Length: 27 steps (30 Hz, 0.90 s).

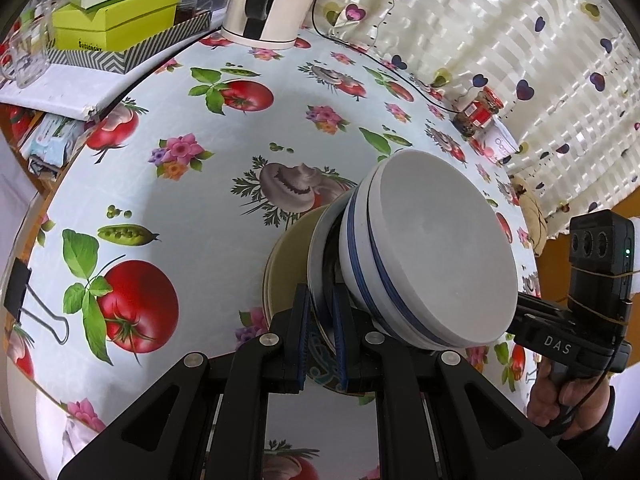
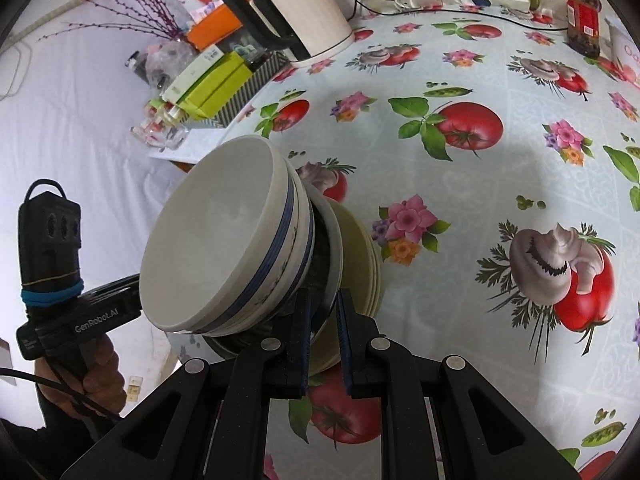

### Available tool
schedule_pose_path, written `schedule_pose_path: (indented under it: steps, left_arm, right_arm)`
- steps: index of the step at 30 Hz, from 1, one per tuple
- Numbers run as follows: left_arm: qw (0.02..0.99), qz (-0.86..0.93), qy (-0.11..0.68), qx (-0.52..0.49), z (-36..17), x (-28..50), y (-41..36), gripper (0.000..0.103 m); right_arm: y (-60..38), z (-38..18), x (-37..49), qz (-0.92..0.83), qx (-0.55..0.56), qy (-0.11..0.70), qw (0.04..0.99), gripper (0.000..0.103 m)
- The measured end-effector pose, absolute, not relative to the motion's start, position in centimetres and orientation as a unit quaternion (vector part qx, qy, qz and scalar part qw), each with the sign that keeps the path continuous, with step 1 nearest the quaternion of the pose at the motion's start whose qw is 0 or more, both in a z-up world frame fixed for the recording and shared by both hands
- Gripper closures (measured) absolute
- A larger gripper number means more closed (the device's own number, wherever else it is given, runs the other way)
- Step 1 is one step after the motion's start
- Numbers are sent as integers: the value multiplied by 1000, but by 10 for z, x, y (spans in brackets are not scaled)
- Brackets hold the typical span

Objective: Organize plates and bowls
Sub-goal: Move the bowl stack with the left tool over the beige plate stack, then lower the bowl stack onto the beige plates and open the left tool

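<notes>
Here, on the left side of the table, a yellow-green box (image 1: pixel 116 20) sits on a zigzag-striped box (image 1: pixel 120 54), with a clear glass mug (image 1: pixel 28 54) beside them. Behind them stands a white electric kettle (image 1: pixel 272 0) with a black handle, its cord trailing along the heart-printed curtain (image 1: pixel 520 40). A black binder clip (image 1: pixel 24 300) grips the near edge of the tablecloth (image 1: pixel 192 208), which is printed with tomatoes, mushrooms, peas and flowers.

Out over the middle of the cloth, the stack of dishes (image 1: pixel 380 256) is held up in the air, tilted on edge. It is made of a white bowl with blue bands (image 1: pixel 440 256) nested in another like it, then a grey-rimmed plate (image 1: pixel 320 248), then pale yellow plates (image 1: pixel 288 256) on the far side.

The left gripper (image 1: pixel 320 320) has its blue-padded fingers (image 1: pixel 303 320) pinched narrowly on the rim of the grey-rimmed plate. The right gripper (image 2: pixel 324 320) clamps the opposite rim in the same way, fingers (image 2: pixel 304 320) close together on the plate edge. Whether the yellow plates are caught in either grip too, I cannot quite tell from here.

Each gripper is carried by a hand (image 1: pixel 560 404) wrapped round its black handle. Further right, by the curtain, a jar with a red label (image 1: pixel 478 114) stands next to a white cup (image 1: pixel 500 144).
</notes>
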<state>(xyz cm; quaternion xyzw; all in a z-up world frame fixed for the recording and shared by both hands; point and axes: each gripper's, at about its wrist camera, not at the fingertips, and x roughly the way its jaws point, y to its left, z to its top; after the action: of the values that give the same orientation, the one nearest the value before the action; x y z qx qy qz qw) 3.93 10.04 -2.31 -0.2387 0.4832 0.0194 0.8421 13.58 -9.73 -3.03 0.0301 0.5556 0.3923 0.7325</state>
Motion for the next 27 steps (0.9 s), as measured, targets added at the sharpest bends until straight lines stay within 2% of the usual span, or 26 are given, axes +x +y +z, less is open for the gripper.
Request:
schedule_pose_path:
  steps: [16, 27]
  left_arm:
    - [845, 29, 474, -249, -28, 38, 103, 91]
    - [855, 36, 460, -237, -22, 32, 103, 91]
  right_arm:
    - [-92, -26, 136, 392, 7, 553, 735, 87]
    - [-100, -19, 130, 378, -11, 543, 750, 72]
